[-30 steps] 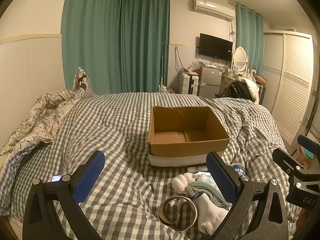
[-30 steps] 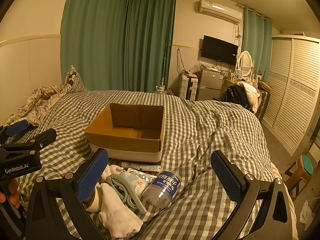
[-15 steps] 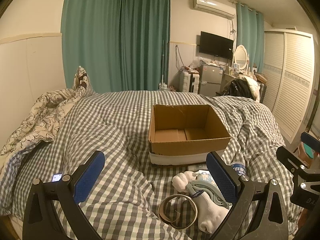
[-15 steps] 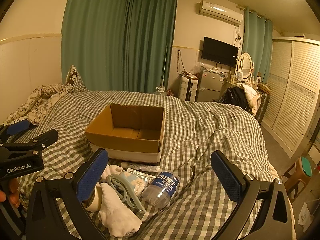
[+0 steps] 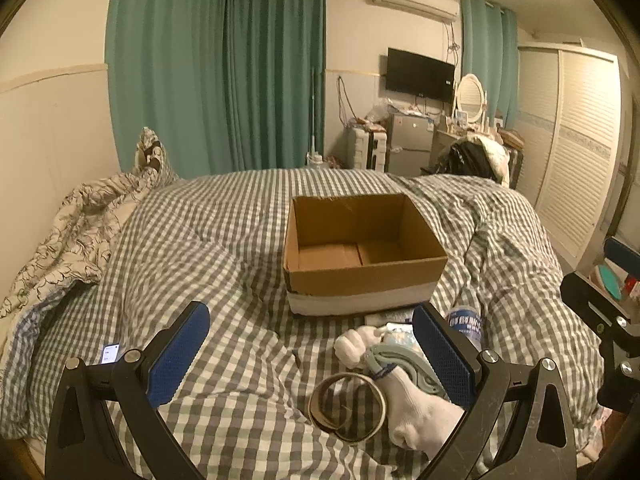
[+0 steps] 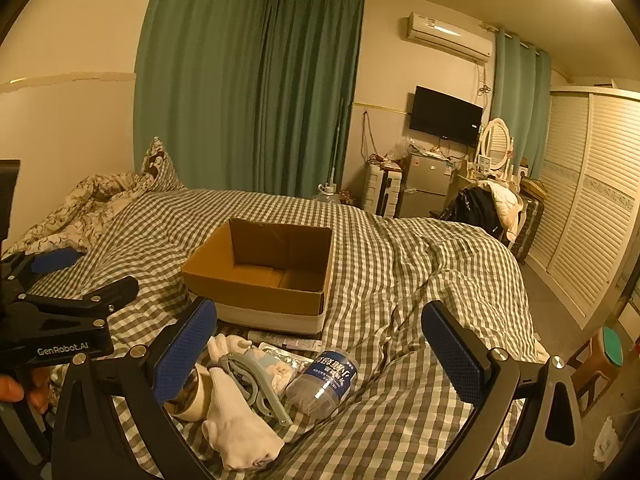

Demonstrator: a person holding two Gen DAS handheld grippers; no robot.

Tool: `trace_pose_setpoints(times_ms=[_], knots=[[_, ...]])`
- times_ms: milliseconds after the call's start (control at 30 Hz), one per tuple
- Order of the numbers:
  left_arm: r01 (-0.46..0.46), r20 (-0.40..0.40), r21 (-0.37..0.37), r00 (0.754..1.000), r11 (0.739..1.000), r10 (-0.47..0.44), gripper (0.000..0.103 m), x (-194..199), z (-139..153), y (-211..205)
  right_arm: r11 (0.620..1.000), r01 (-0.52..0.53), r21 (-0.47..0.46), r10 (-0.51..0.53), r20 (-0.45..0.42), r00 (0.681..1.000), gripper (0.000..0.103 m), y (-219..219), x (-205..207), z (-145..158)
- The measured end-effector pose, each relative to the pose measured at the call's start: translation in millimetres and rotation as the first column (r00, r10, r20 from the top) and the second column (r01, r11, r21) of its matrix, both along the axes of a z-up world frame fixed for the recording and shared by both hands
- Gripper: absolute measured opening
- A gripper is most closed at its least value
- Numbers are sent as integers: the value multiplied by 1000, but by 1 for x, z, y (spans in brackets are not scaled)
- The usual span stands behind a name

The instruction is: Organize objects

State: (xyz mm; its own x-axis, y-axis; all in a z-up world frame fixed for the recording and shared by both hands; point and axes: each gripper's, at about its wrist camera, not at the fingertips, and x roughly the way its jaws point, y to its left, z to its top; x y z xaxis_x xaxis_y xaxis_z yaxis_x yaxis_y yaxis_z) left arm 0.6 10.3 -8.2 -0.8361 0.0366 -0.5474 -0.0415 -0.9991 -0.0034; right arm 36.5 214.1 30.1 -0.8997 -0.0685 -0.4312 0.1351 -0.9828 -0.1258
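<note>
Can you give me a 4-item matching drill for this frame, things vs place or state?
Things:
1. brown cardboard box
2. clear plastic bottle with blue label
3. brown tape ring
4. white sock

Place or state:
A. lying on its side on the checked bedspread
B. open on top, nothing visible inside
C. under the pale blue plastic clip
D. flat on the bedspread, left of the sock

Pairs: 1-B, 2-A, 3-D, 4-C

both wrist views look low along the bed (image 5: 224,236), left from further left; both share the box (image 5: 362,276) mid-frame.
</note>
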Motion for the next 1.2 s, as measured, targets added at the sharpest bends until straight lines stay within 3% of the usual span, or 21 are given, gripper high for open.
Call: trace_pose_setpoints(times_ms=[200,433,600,767,1000,1100,1133,1200], knots=[[-7,70,-53,997,999,11,103,-6,-21,5,999,-42,6,42,55,998,103,-2,1,-13],[25,239,-105,971,994,1,103,-19,-81,15,1000,-28,2,28,148,989,103,10,-12,-45],[106,347,-70,935,992,-75,103,-25,-117,24,999,-37,11,33,221,975,103,14,-20,-76],[180,363,-152,925,972,-115,103,-28,-141,38,999,-43,10,39,266,963,103,15,-27,-95],[255,426,-84,883,963,-196,103,-64,-161,39,998,-57,40,41,323,946,103,5,-37,-115],[263,432,-62,877,963,-211,103,-70,-167,42,996,-73,46,52,343,938,103,-2,-39,-120],[266,431,-60,876,962,-215,101,-69,-166,42,996,-78,45,58,351,935,103,-4,-39,-122],[290,423,-25,870,957,-253,86,-65,-165,41,995,-94,42,72,369,927,103,-8,-39,-125]])
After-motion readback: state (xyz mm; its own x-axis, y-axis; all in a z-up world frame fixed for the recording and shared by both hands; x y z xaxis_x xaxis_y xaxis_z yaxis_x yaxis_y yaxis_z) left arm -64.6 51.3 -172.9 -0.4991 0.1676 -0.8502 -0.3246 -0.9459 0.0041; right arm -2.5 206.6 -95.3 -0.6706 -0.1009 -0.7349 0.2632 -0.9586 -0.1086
